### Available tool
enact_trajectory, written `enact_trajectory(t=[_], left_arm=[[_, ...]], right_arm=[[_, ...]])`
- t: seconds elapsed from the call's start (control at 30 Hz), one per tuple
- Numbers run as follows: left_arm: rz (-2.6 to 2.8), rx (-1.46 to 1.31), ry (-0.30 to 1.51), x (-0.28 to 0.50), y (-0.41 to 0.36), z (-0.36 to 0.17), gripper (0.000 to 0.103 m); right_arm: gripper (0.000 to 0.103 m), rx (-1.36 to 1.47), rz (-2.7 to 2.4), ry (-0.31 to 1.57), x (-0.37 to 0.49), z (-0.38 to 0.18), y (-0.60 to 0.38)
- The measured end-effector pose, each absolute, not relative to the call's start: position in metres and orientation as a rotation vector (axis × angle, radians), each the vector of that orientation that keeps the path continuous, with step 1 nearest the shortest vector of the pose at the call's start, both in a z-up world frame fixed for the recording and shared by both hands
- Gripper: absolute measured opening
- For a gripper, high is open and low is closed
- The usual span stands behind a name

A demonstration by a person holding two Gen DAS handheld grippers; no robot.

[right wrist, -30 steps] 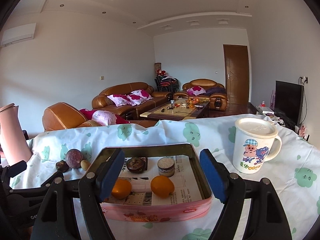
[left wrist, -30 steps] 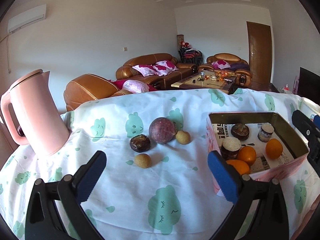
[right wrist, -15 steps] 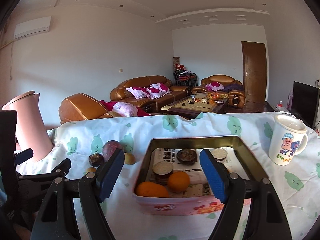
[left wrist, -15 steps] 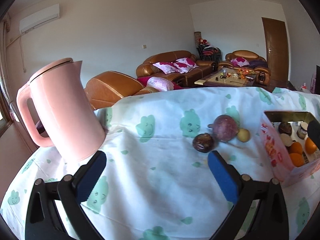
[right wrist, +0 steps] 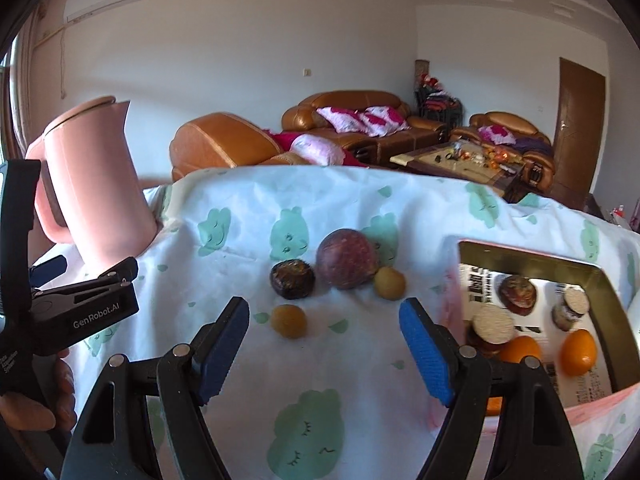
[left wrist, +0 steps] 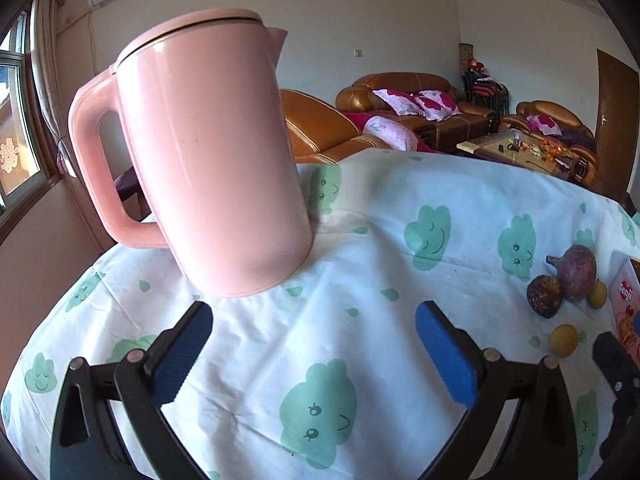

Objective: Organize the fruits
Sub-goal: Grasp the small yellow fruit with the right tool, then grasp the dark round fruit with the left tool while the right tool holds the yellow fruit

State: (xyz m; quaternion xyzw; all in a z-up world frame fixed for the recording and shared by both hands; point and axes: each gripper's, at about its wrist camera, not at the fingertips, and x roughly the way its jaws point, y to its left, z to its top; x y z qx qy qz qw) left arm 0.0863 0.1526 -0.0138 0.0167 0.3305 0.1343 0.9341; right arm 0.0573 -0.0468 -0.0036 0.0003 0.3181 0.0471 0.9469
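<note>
Loose fruit lies on the cloud-print tablecloth: a large purple passion fruit [right wrist: 347, 258], a dark wrinkled fruit [right wrist: 292, 279] and two small yellow fruits [right wrist: 289, 321] [right wrist: 389, 283]. They also show at the right of the left wrist view [left wrist: 577, 272]. A pink tin box [right wrist: 600, 396] at the right holds oranges [right wrist: 577, 352] and dark fruits. My right gripper [right wrist: 324, 344] is open and empty, just in front of the loose fruit. My left gripper [left wrist: 314, 350] is open and empty, facing the pink kettle [left wrist: 208, 152].
The pink kettle [right wrist: 92, 184] stands at the table's left end. The left gripper body [right wrist: 60, 312] sits at the left of the right wrist view. Sofas and a coffee table lie beyond the far table edge.
Both grippers swung left. The left one now faces the kettle, with the fruit at its right edge. The right one moved from the tin box to the loose fruit. The mug left view.
</note>
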Motion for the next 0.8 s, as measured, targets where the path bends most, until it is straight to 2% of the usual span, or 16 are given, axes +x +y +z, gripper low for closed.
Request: enact_trajectory(t=[0.07, 0.13, 0.3, 0.4, 0.43, 0.6, 0.8], left_arm=[[0.271, 0.040, 0.677, 0.086, 0.151, -0.014, 0.103], [0.264, 0.048, 0.677, 0.087, 0.148, -0.015, 0.103], [0.231, 0.071, 0.676, 0.088, 0.141, -0.015, 0.103], [0.210, 0.086, 0.675, 0.089, 0.137, -0.016, 0.103], [0.203, 0.093, 0.674, 0.089, 0.135, -0.016, 0.103], [0.133, 0.119, 0.668, 0.088, 0.125, -0.017, 0.103], [-0.053, 0.108, 0.669, 0.088, 0.100, -0.015, 0.103]], right_arm=[[0.076, -0.007, 0.120, 0.710, 0.073, -0.011, -0.038], [0.063, 0.000, 0.138, 0.764, 0.088, -0.020, -0.032], [0.051, 0.018, 0.166, 0.896, 0.113, -0.039, -0.027], [0.038, 0.013, 0.173, 0.896, 0.112, -0.039, -0.026], [0.030, 0.018, 0.176, 0.895, 0.112, -0.038, -0.027], [0.029, 0.063, 0.173, 0.861, 0.094, -0.031, -0.044], [0.029, 0.005, 0.112, 0.662, 0.036, -0.003, -0.071]])
